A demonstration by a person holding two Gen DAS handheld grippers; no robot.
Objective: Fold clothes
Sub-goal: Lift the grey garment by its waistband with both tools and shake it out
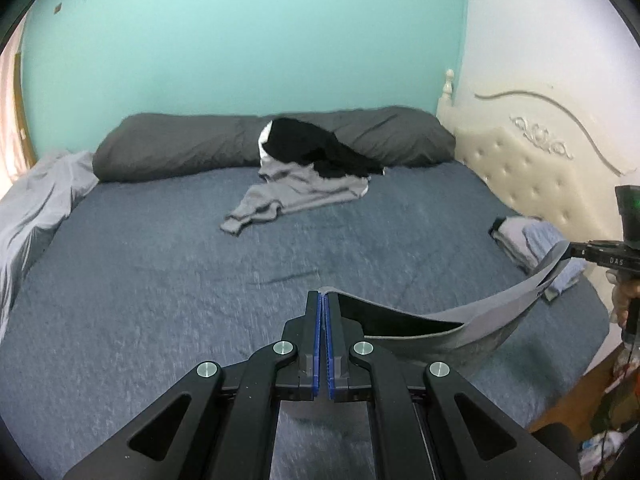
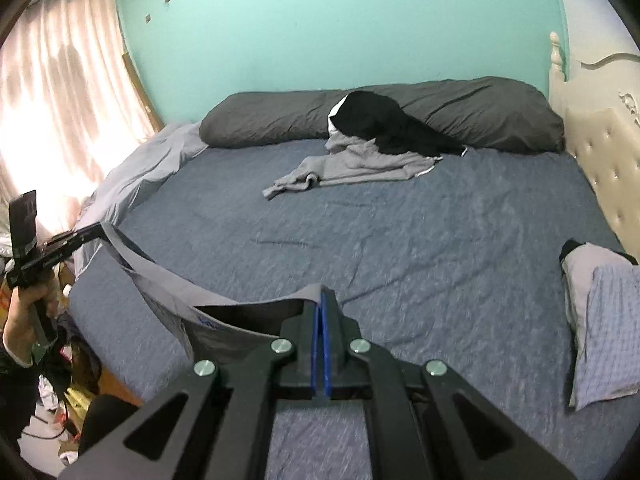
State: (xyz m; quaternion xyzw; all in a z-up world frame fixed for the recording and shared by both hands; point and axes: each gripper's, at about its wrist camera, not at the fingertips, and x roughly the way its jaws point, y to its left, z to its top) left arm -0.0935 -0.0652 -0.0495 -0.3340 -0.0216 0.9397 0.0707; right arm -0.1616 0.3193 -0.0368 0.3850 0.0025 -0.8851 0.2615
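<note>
Both tools (image 1: 323, 300) (image 2: 320, 292) clamp grey garment (image 1: 500, 316) above bed (image 1: 200, 280).

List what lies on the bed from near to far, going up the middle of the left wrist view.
left gripper shut on the grey garment → bare blue bedspread → grey top → black garment → long dark pillow

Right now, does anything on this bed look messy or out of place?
Yes. A grey garment lies crumpled by the dark bolster pillow, with a black garment heaped over it, both unfolded. A folded stack sits neatly near the headboard.
</note>
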